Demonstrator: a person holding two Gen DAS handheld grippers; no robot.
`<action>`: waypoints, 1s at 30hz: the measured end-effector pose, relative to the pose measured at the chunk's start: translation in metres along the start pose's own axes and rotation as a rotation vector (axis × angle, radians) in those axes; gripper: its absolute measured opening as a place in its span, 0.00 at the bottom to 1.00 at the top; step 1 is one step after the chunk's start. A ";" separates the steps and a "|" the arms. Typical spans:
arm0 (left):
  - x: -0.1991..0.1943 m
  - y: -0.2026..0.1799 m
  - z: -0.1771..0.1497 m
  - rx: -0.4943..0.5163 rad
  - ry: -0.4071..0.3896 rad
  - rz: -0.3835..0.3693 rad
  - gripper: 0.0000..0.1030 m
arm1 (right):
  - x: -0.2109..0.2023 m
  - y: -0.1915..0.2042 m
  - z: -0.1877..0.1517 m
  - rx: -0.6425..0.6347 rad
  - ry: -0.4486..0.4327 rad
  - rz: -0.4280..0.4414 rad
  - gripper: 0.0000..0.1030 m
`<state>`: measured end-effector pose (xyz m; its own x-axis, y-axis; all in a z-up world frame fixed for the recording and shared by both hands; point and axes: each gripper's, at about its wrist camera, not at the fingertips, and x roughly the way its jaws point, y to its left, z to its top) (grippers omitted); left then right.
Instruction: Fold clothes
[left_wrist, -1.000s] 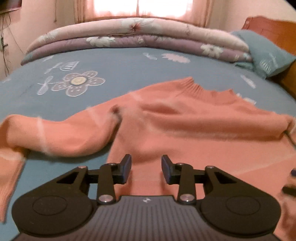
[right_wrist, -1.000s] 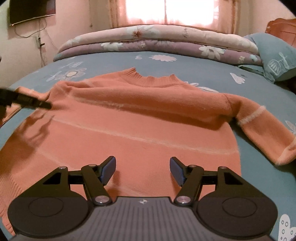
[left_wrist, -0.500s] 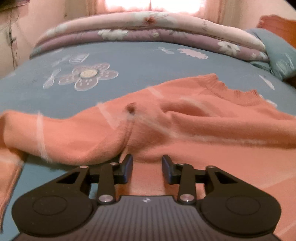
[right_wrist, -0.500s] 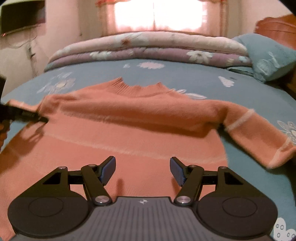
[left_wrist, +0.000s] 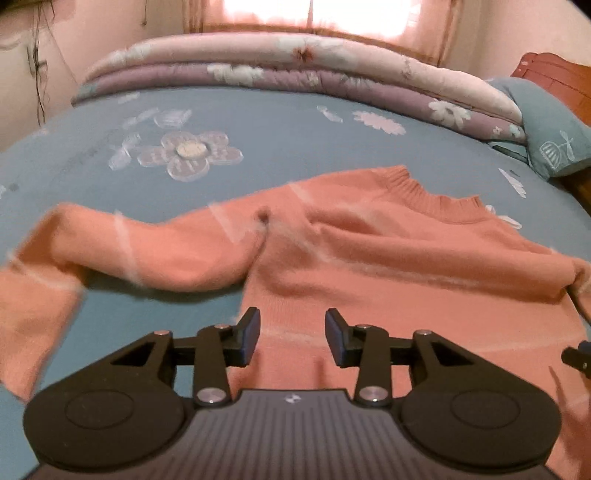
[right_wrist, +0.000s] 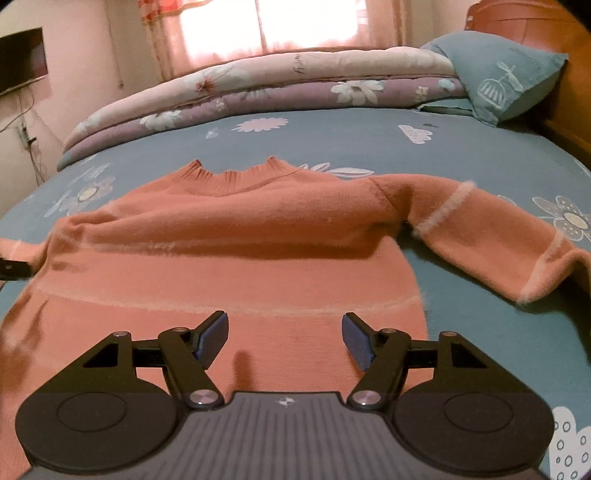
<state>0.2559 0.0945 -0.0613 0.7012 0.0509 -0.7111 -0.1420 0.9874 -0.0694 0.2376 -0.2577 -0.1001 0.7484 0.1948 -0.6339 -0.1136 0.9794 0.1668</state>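
An orange knit sweater (left_wrist: 388, 258) (right_wrist: 229, 258) with pale stripes lies spread face up on the blue bed sheet, collar toward the far side. One sleeve (left_wrist: 122, 251) trails off to the left and the other sleeve (right_wrist: 498, 236) runs out to the right. My left gripper (left_wrist: 291, 334) hovers open above the sweater's left side, just below the armpit, with nothing between its fingers. My right gripper (right_wrist: 284, 338) stands open wider over the lower body of the sweater, also holding nothing. A tip of the other gripper (right_wrist: 14, 269) shows at the left edge of the right wrist view.
The blue flowered sheet (left_wrist: 258, 140) covers the bed. A folded floral quilt (right_wrist: 280, 85) lies along the far edge under a bright window. A blue pillow (right_wrist: 509, 74) leans on the wooden headboard (right_wrist: 535, 29) at the right. A wall stands at the left.
Both grippers have pulled back and risen from the sweater, so more of the bed shows. The left gripper's fingers have spread a little. The sweater has not moved.
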 end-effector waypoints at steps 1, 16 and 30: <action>-0.008 0.000 0.002 0.007 -0.006 0.017 0.38 | -0.002 -0.001 0.001 0.014 -0.004 0.005 0.70; -0.007 -0.054 -0.026 0.117 -0.015 -0.054 0.44 | -0.024 -0.045 -0.005 0.178 -0.015 0.147 0.71; 0.008 -0.038 -0.058 0.163 0.120 -0.032 0.52 | -0.016 -0.038 -0.022 0.048 0.158 0.127 0.71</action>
<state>0.2265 0.0489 -0.1051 0.6137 0.0101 -0.7895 0.0015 0.9999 0.0139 0.2155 -0.2965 -0.1129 0.6176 0.3262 -0.7156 -0.1667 0.9435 0.2863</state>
